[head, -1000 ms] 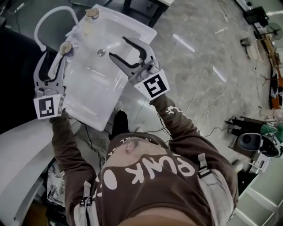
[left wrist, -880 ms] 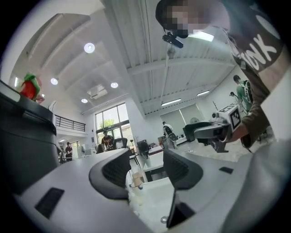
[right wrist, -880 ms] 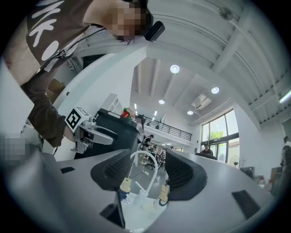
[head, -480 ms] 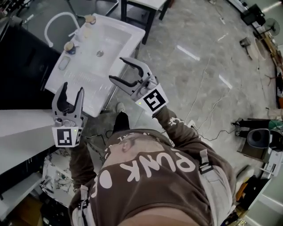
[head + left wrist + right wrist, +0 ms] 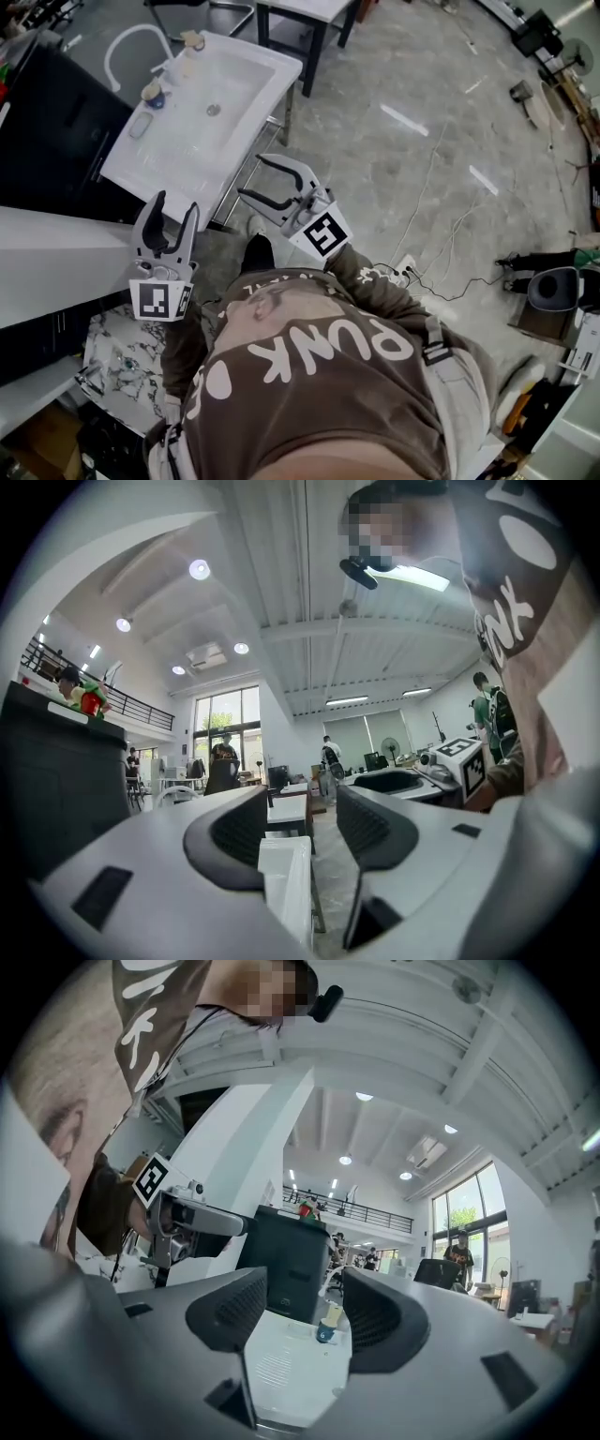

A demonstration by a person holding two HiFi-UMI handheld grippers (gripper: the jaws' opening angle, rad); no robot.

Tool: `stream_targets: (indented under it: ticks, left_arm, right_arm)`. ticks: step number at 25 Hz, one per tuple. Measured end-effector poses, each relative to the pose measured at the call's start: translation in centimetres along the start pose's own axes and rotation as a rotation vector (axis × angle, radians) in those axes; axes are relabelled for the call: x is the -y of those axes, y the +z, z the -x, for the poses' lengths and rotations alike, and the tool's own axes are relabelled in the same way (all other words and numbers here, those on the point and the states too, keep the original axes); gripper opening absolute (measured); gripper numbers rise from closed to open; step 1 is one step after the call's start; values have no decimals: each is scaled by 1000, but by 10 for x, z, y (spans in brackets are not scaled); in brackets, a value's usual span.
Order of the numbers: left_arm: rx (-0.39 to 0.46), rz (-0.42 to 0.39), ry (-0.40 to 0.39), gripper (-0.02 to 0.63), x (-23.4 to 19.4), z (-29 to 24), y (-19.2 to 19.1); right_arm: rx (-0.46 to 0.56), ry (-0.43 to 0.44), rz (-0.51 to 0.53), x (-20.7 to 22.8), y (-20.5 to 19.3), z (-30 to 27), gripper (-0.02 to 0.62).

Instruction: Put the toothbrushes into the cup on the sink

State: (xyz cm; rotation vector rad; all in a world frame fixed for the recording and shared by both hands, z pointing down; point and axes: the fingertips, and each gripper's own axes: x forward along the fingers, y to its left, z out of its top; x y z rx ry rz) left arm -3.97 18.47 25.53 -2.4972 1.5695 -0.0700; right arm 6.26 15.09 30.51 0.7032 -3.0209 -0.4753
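Marble floor [image 5: 422, 159]; shirt [image 5: 319, 394] reads "PUNK"; left claw [image 5: 175, 202] spread; right claw [image 5: 251, 175] closing, empty.

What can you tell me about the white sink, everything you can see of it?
The sink is a white, glossy rectangular basin that looks ceramic. It has a ribbed draining area at its near end and a round metal drain in the bowl. It stands level on thin metal legs beside a black cabinet. A curved white faucet rises at its far side. A cup and a second cup stand on its rim.
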Motion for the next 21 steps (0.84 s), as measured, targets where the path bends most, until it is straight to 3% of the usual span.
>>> stream_targets:
  ticks: [21]
  left_arm:
    - [31, -34, 49, 219, -8, 6, 10]
  right_arm:
    - [35, -13, 32, 11, 15, -5, 238]
